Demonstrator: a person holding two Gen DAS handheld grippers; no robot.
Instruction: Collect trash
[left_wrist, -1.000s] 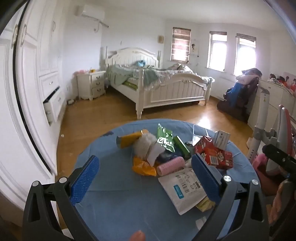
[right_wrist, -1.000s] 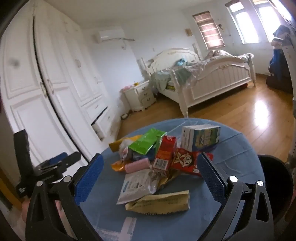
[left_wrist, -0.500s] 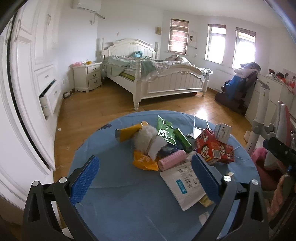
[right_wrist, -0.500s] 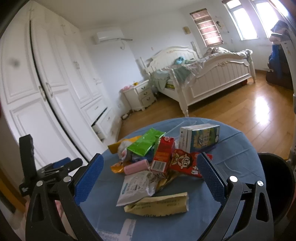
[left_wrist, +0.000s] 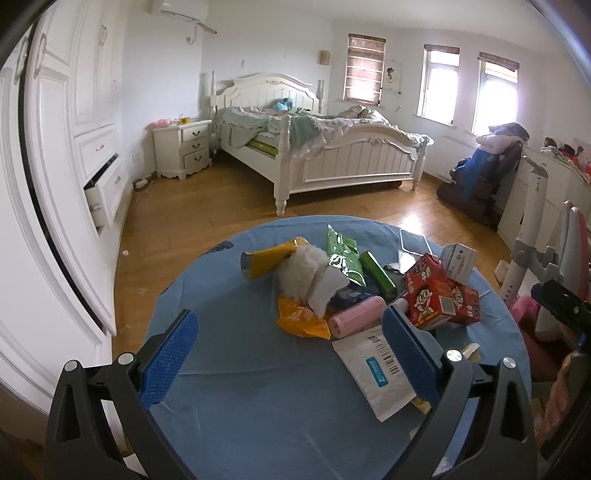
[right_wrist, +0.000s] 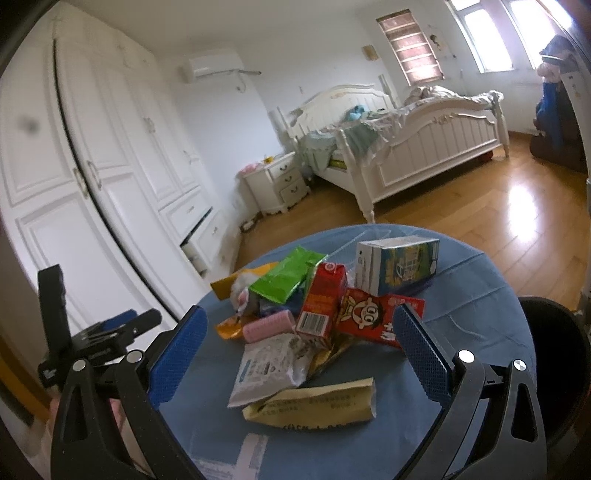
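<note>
- You are looking at a heap of trash lying in the middle of the round blue-covered desk (right_wrist: 480, 295), with the red milk carton (right_wrist: 320, 301) as its landmark.
- That carton is likely light, probably empty, and stiff-walled; take it across its flat sides, gently, since it may crush.
- Just in front of the carton, the white mailer pouch (right_wrist: 271, 367) and the tan paper sachet (right_wrist: 314, 402) are lying flat and limp; pinch an edge or corner.
- Left of the carton, the pink roll (right_wrist: 267, 326) looks soft and may roll.
- Behind the carton, the green foil wrapper (right_wrist: 286, 277) looks slippery and crinkly.
- Your right gripper (right_wrist: 301, 349) is hovering with fingers spread wide, holding nothing.
- Your left gripper (left_wrist: 290, 354) is likewise gaping and empty.
- Right of the carton, beyond the desk edge, the black bin (right_wrist: 554, 358) is waiting.
</note>
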